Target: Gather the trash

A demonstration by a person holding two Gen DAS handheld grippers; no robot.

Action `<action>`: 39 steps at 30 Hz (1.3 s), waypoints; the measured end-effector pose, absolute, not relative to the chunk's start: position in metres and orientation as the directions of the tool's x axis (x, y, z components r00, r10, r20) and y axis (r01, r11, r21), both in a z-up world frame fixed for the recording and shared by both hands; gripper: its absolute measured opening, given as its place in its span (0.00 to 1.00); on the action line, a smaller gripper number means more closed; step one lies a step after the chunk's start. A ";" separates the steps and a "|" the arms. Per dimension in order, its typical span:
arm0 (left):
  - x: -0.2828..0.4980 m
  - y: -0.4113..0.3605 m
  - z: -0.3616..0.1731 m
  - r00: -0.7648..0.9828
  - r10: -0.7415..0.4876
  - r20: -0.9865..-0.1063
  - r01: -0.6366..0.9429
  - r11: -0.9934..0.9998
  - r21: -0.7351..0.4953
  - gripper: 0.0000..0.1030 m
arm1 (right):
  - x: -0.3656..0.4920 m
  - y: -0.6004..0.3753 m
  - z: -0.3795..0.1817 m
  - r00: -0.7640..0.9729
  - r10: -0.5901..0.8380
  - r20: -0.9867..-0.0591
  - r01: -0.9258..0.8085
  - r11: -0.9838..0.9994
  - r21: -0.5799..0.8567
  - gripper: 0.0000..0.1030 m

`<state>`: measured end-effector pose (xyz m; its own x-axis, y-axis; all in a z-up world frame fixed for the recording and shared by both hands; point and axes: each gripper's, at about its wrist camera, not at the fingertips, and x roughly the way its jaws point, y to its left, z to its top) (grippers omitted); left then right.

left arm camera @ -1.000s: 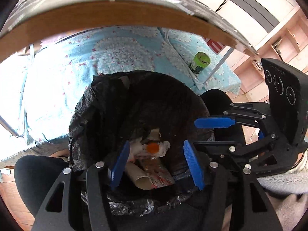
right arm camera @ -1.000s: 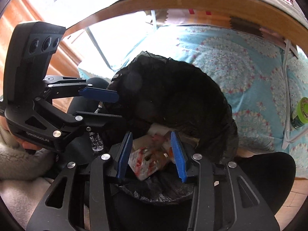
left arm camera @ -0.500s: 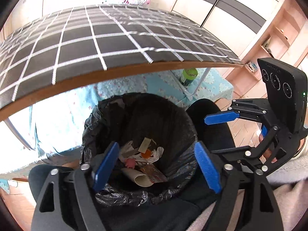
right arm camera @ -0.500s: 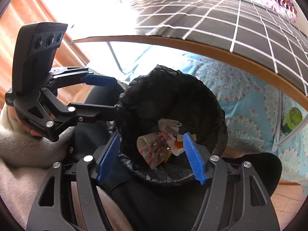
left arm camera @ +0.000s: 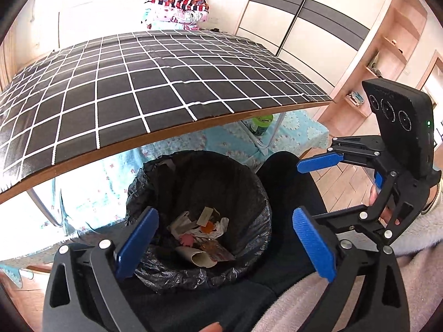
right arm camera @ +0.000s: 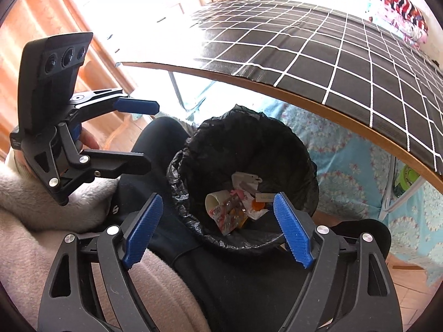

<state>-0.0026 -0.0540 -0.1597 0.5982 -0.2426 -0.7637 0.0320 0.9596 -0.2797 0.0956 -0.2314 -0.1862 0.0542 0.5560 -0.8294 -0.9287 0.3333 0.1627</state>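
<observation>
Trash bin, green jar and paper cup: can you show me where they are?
Trash bin [left arm camera: 249,177]: left wrist view, on the black liner's inner wall.
Green jar [left arm camera: 260,124]: left wrist view, on its lid, under the table edge.
Paper cup [right arm camera: 213,200]: right wrist view, on its open mouth.

Both claws raised from black-lined round bin [left arm camera: 199,215]; left claw [left arm camera: 224,244] and right claw [right arm camera: 217,229] opening, nothing between; checked counter top [left arm camera: 138,88] now in view.
</observation>
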 end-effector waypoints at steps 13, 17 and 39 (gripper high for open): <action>-0.015 -0.064 -0.149 0.619 -0.225 -0.752 0.040 0.966 -0.257 0.92 | 0.085 -0.241 -0.175 0.075 0.571 -0.817 -0.929 0.338 0.151 0.81; -0.016 -0.066 -0.147 0.624 -0.225 -0.748 0.045 0.966 -0.253 0.92 | 0.083 -0.241 -0.172 0.077 0.576 -0.814 -0.931 0.334 0.149 0.81; -0.016 -0.068 -0.146 0.626 -0.230 -0.745 0.047 0.965 -0.259 0.92 | 0.080 -0.243 -0.167 0.086 0.588 -0.804 -0.931 0.335 0.145 0.81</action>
<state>-0.0157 -0.0681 -0.1458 0.6263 -0.2301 -0.7449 0.0467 0.9648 -0.2587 0.0800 -0.2431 -0.1666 0.0862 0.5878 -0.8044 -0.9312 0.3346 0.1447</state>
